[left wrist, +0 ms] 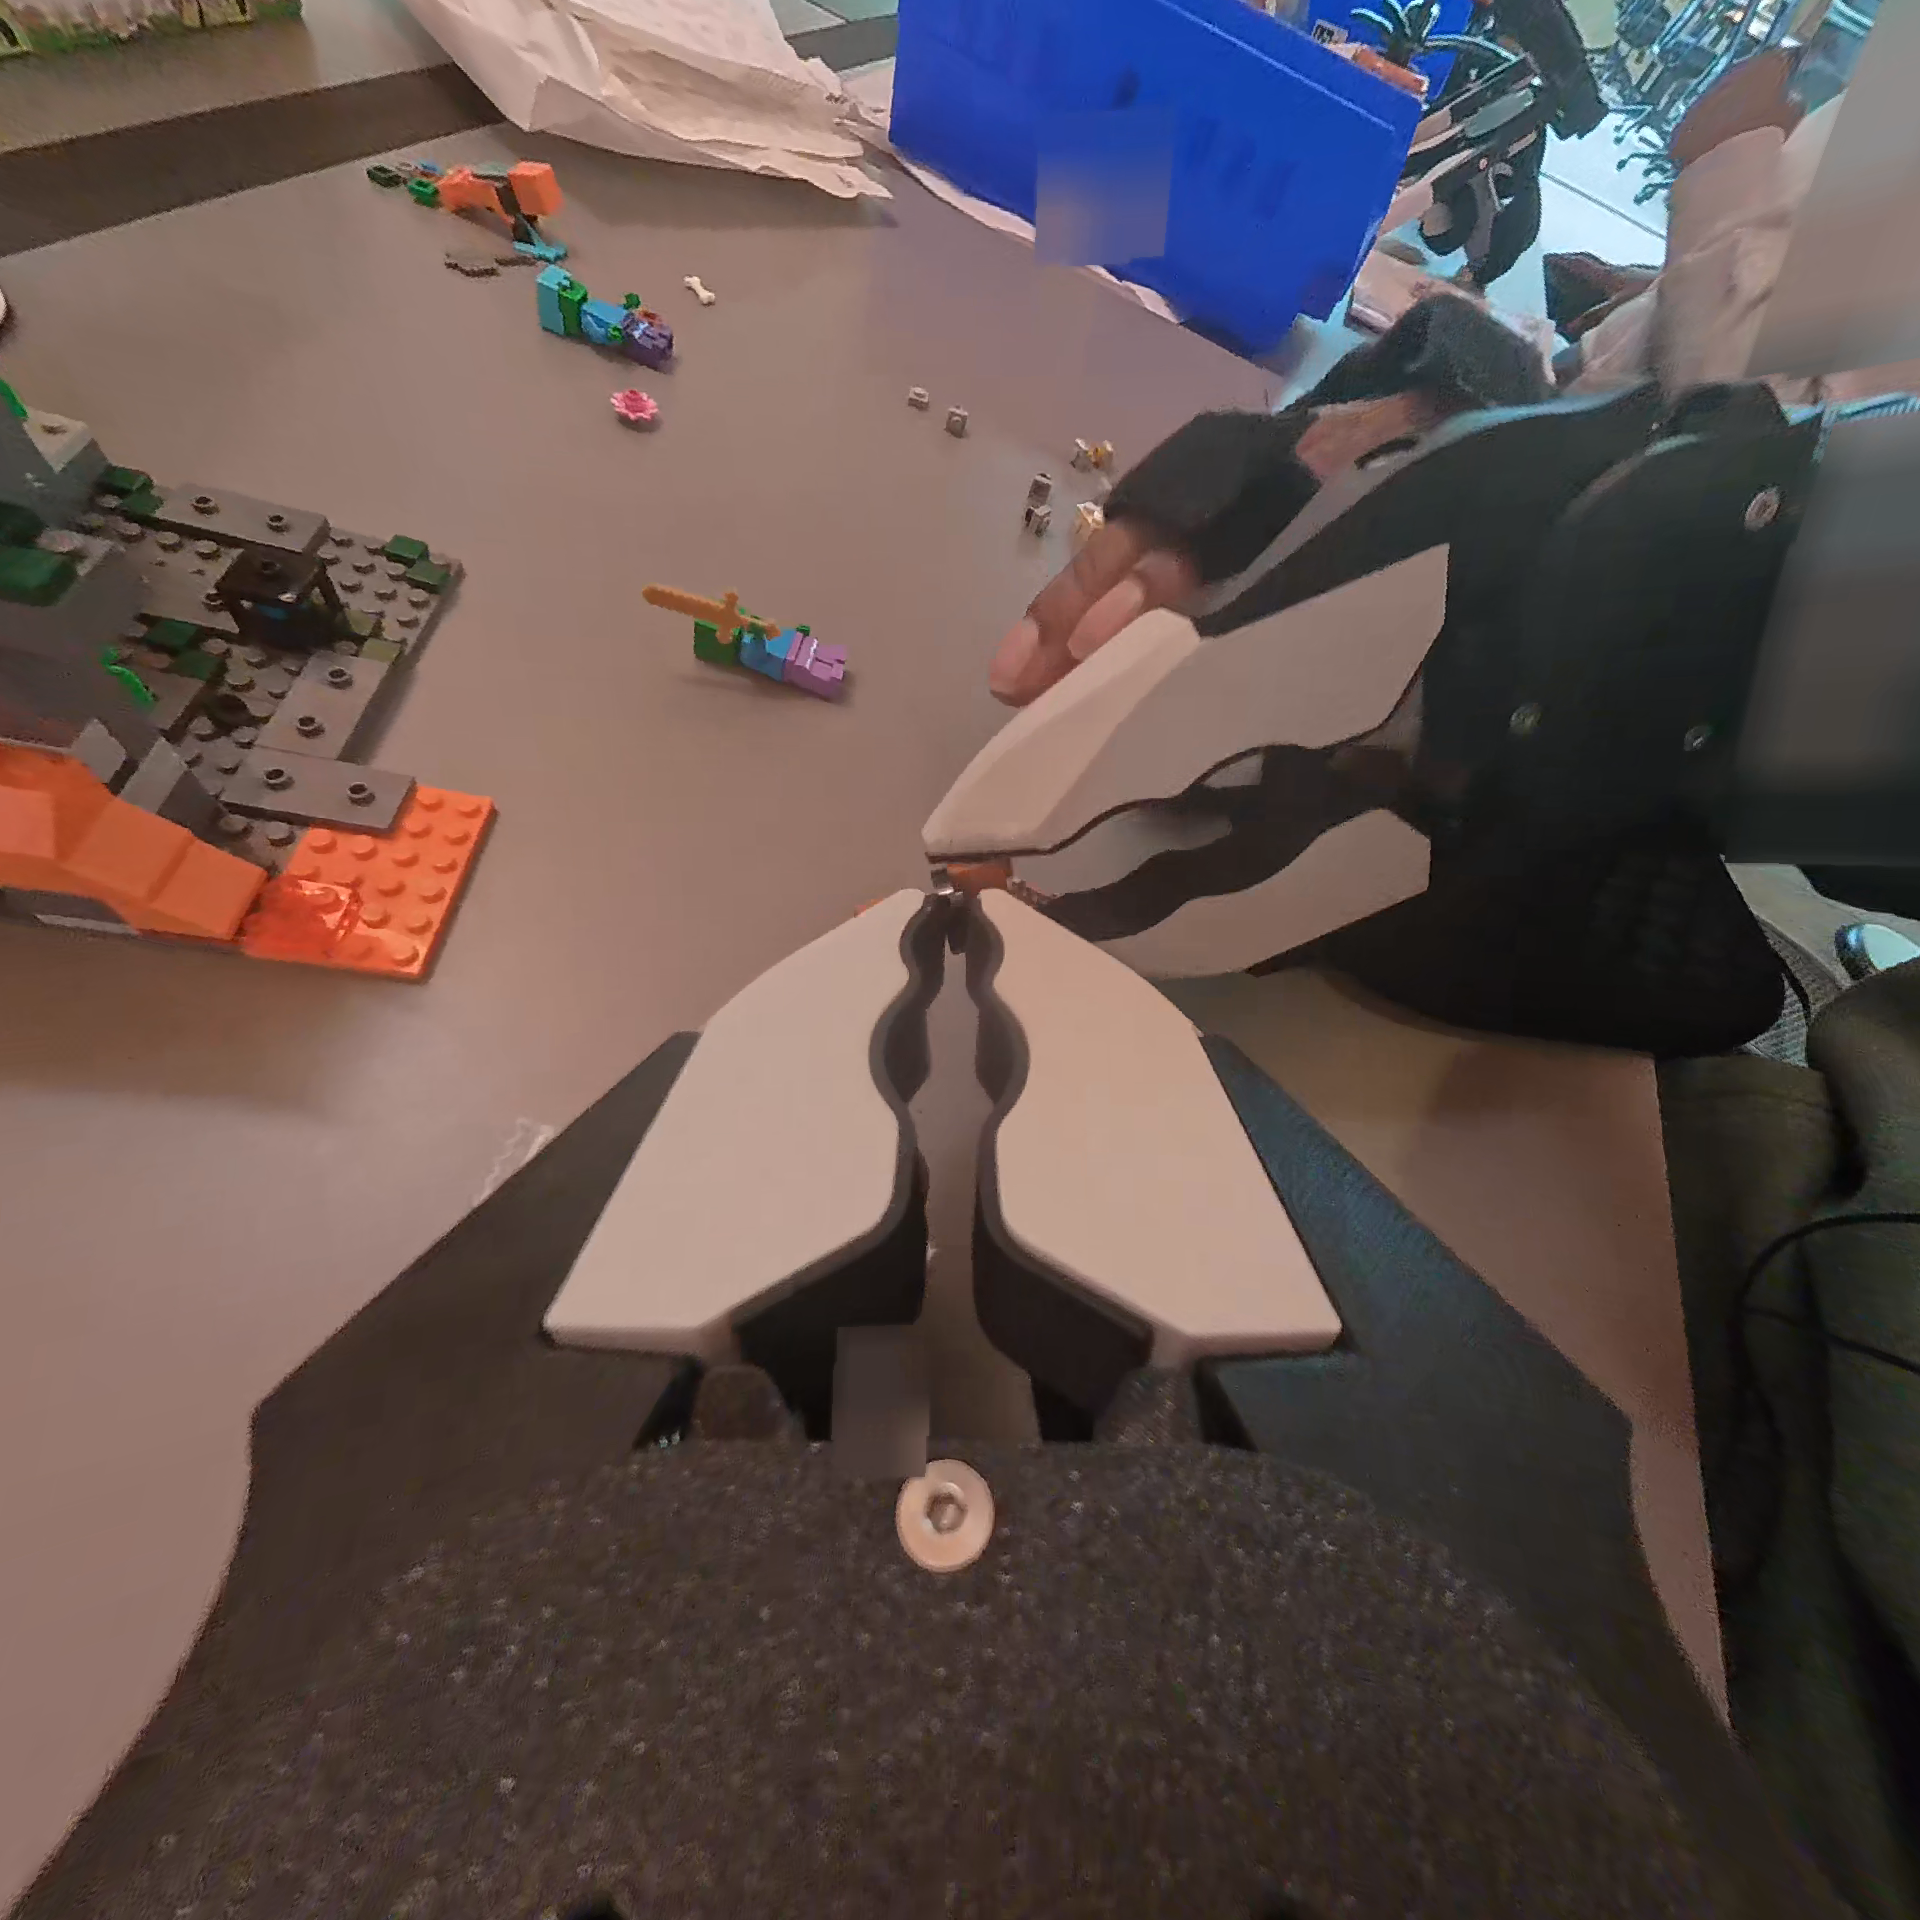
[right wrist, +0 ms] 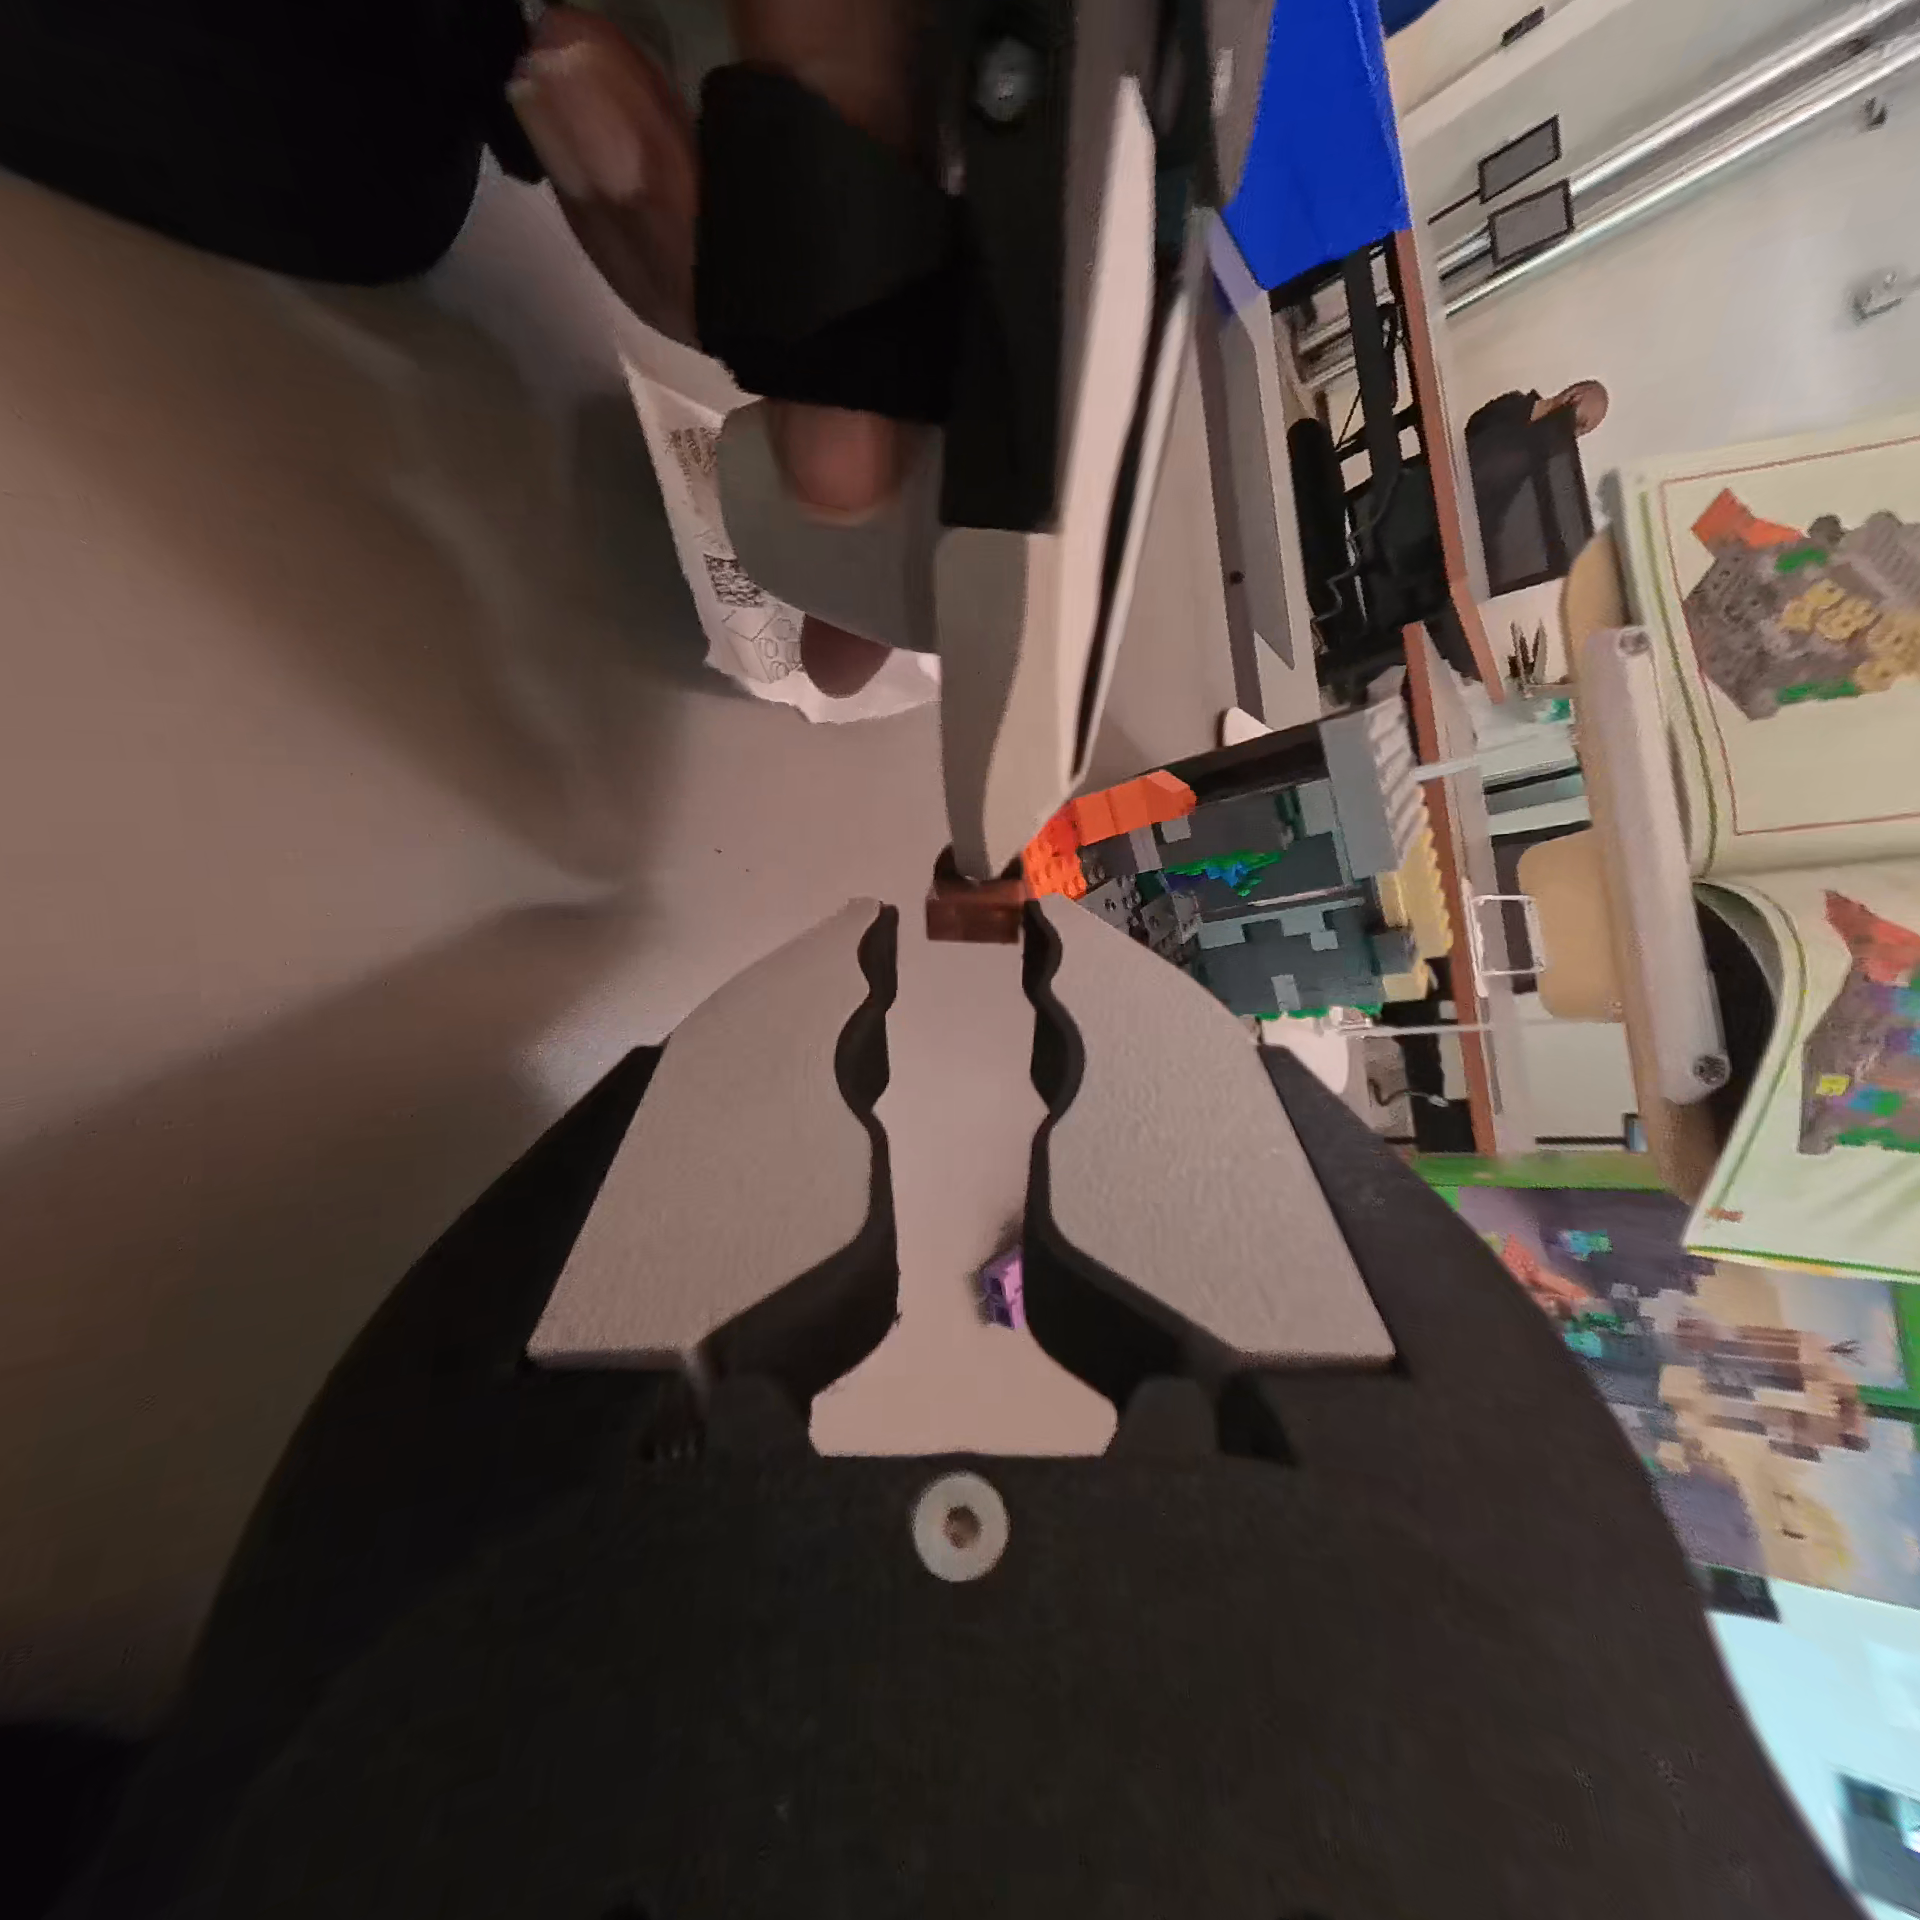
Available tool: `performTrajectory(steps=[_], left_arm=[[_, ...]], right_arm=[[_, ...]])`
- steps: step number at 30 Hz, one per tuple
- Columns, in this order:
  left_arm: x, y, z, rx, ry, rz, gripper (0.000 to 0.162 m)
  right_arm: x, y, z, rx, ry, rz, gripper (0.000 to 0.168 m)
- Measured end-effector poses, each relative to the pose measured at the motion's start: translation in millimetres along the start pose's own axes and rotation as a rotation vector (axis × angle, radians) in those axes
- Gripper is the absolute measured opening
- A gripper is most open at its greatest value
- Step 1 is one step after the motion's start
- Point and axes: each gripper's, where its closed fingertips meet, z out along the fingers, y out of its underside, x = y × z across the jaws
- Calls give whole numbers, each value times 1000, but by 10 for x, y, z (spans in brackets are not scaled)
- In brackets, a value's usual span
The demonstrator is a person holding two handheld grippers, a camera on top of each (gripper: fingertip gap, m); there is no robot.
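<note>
Left wrist view: left claw (left wrist: pixel 954 914) nearly closed, tips pinching a small dark piece (left wrist: pixel 948 906). Right claw (left wrist: pixel 971 864) meets it tip to tip, clamped on a small brown brick (left wrist: pixel 977 875) above the grey bench (left wrist: pixel 623 831). Brick build (left wrist: pixel 208 727) sits left.

Right wrist view: right claw (right wrist: pixel 961 914) grips the brown brick (right wrist: pixel 971 920); the left claw (right wrist: pixel 971 852) presses from above, contact probably touching, blurred.

left wrist: low over table (left wrist: pixel 727 499) — right wrist: rolled sideways, close — shared: brick model (left wrist: pixel 187 727)
</note>
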Motion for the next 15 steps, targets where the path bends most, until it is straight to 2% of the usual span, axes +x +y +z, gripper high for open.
performTrajectory(steps=[3, 11, 15], left_arm=[[18, 3, -2, 0, 10, -5, 3], [136, -80, -32, 46, 16, 119, 4], [131, -102, -41, 59, -11, 131, 3]], right_arm=[[27, -11, -20, 8, 30, -18, 16], [41, -93, -168, 252, -268, 451, 16], [57, -122, -251, 333, -335, 511, 16]])
